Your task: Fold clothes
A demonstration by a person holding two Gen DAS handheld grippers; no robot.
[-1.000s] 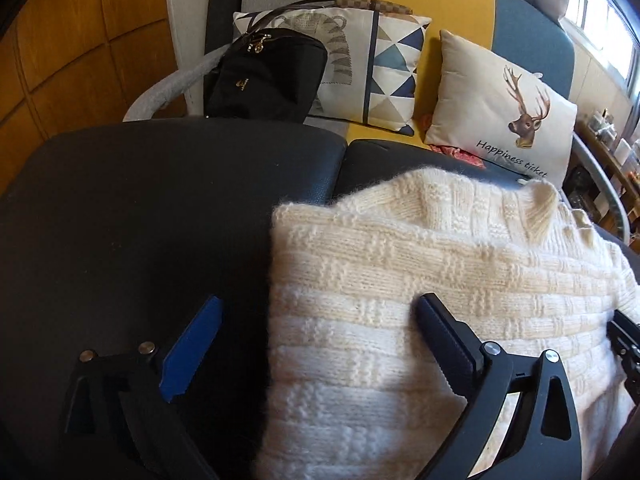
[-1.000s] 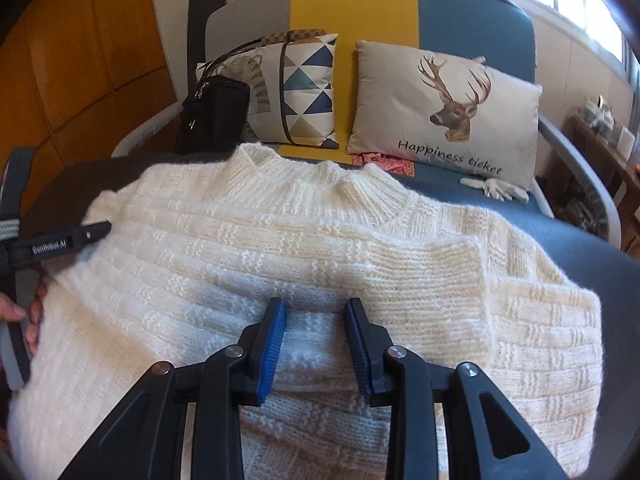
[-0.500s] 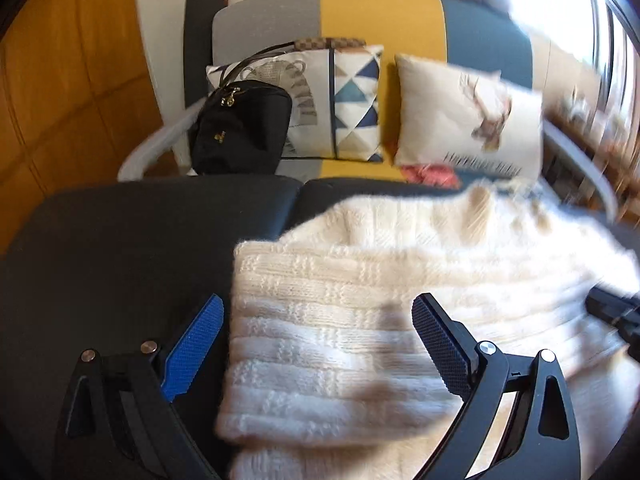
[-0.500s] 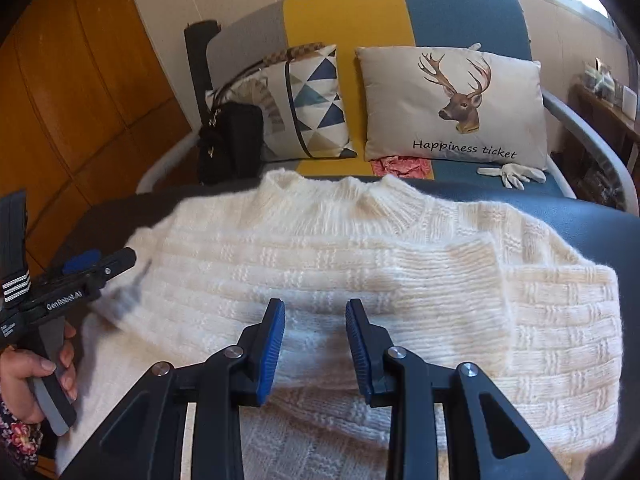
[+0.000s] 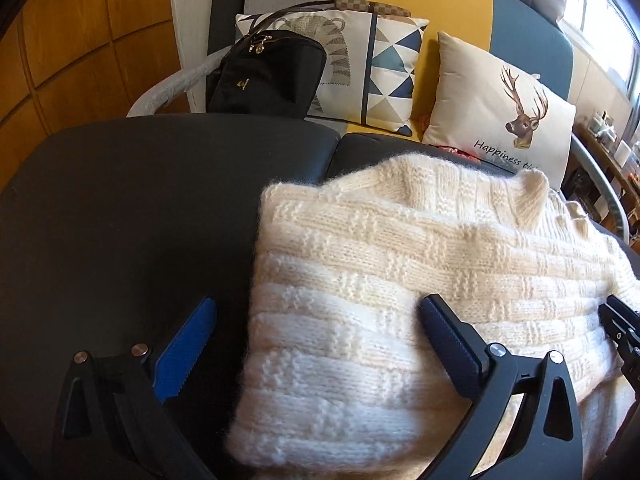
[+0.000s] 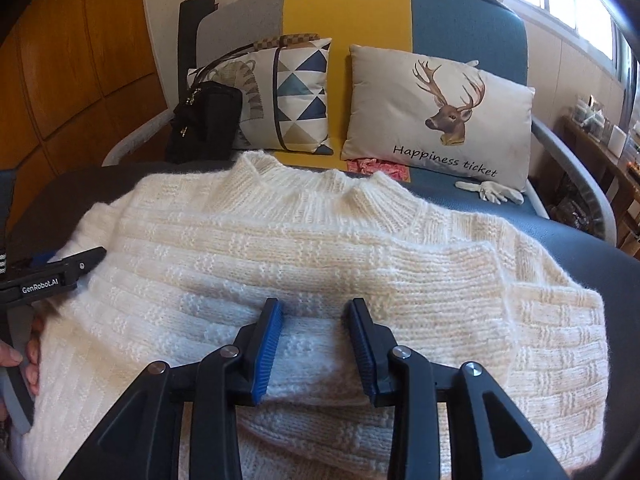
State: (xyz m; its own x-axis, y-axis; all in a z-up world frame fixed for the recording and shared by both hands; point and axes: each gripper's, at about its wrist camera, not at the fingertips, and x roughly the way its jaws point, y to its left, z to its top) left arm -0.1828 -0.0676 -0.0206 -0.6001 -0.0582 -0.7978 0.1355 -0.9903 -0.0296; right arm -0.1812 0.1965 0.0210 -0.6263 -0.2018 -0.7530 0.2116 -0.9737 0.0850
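Observation:
A cream knitted sweater [image 6: 320,248] lies flat on a dark padded surface [image 5: 140,208], collar toward the sofa, with both sides folded in. My right gripper [image 6: 315,304] is shut on a folded layer of the sweater near its middle, and the knit bunches between the blue pads. My left gripper [image 5: 318,302] hangs over the sweater's left folded edge [image 5: 260,300]; its jaws are opening and stand wide. One finger is over the dark surface, the other over the knit, and neither pad presses on it. The left gripper [image 6: 60,272] also shows in the right wrist view, with a hand [image 6: 24,360] on its grip.
Behind the surface stands a sofa [image 6: 348,12] with a deer cushion [image 6: 440,116], a triangle-pattern cushion [image 6: 300,96] and a black bag [image 5: 264,76]. A white glove [image 6: 492,190] lies on its seat. Wooden panels are at the left, a cluttered shelf [image 6: 600,136] at the right.
The left wrist view swung to one side and came back, ending slightly lower over the sweater's left edge. The right gripper kept its hold in the same place.

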